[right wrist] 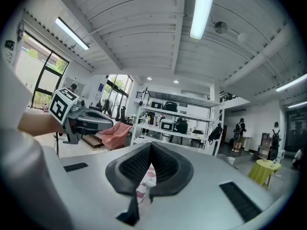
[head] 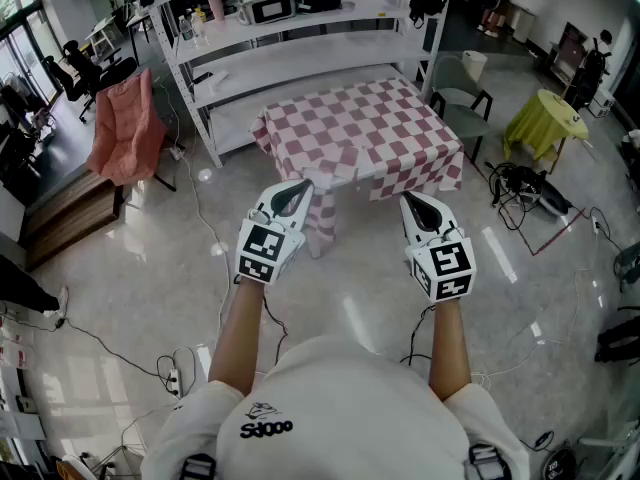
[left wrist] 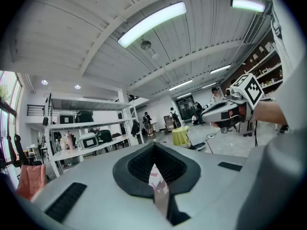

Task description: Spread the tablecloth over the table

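A pink-and-white checked tablecloth [head: 360, 128] lies over a small table ahead of me, its front edge hanging in folds [head: 322, 218]. I hold both grippers level and side by side, nearer to me than the table's front. The left gripper [head: 298, 189] [left wrist: 154, 145] is shut, and so is the right gripper [head: 410, 200] [right wrist: 151, 145]. A sliver of checked cloth [left wrist: 158, 188] [right wrist: 144, 186] shows through the slit below each pair of jaws. No frame shows cloth pinched between the pads. Each gripper appears in the other's view, the right gripper [left wrist: 225, 107] and the left gripper [right wrist: 86, 121].
A white shelving rack [head: 300, 28] with appliances stands behind the table. A pink draped chair [head: 125, 128] is at the left, a grey chair [head: 460, 93] and a yellow-covered stool [head: 545, 118] at the right. Cables [head: 520, 183] and a power strip [head: 175, 373] lie on the glossy floor.
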A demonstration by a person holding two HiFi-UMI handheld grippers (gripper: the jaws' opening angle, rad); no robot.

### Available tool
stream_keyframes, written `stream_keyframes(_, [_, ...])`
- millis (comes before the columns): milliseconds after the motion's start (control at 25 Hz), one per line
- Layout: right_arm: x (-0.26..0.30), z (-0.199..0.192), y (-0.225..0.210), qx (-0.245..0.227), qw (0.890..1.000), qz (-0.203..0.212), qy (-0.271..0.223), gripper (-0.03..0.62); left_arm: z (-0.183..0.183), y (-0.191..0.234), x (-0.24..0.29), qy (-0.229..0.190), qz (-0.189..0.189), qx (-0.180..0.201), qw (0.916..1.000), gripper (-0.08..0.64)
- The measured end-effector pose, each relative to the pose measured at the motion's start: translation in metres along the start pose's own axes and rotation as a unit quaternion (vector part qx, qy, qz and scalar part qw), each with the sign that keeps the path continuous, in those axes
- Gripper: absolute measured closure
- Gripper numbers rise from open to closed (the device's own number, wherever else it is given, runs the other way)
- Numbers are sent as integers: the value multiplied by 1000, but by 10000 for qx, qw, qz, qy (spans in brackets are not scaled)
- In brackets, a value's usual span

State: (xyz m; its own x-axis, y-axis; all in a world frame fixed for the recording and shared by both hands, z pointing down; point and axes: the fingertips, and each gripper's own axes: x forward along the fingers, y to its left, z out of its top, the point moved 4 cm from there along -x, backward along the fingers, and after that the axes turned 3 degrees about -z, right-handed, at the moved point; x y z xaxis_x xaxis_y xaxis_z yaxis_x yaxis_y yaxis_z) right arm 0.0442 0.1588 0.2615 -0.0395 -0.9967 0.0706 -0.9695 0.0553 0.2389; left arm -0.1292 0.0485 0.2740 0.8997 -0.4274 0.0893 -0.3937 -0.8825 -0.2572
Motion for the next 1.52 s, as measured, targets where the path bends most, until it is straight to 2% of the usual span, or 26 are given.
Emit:
stream_keyframes(160, [-9,-4,-15,207,9998,63,-53,571,3,-13,9,35,59,-27,10000,537])
stream_keyframes(280, [-16,-11,-25,348,9989,276,-118,571,1,-24,17,58,156,-72,9998,537])
stream_keyframes(560, [-25,-34,-45,397,9975,582,68,571,-2,-50,32,190,346,-192,9990,537])
stream_keyframes(840, [-13,-45,-51,63,9968,797,39,571,-11,-53,47,352,425,-271,9981,537])
stream_keyframes(1080, [38,-52,-46,-71,9967,762,259,571,-39,-10,70,491,330,-430,9973,537])
stream_keyframes(1240, [59,-68,-67,-119,9973,618,368,571,-52,-3,103,513,183,-426,9976,537])
stream_keyframes(1520, [150,-74,-76,-273,9962,533,639,571,-82,67,157,611,-126,-472,9969,537])
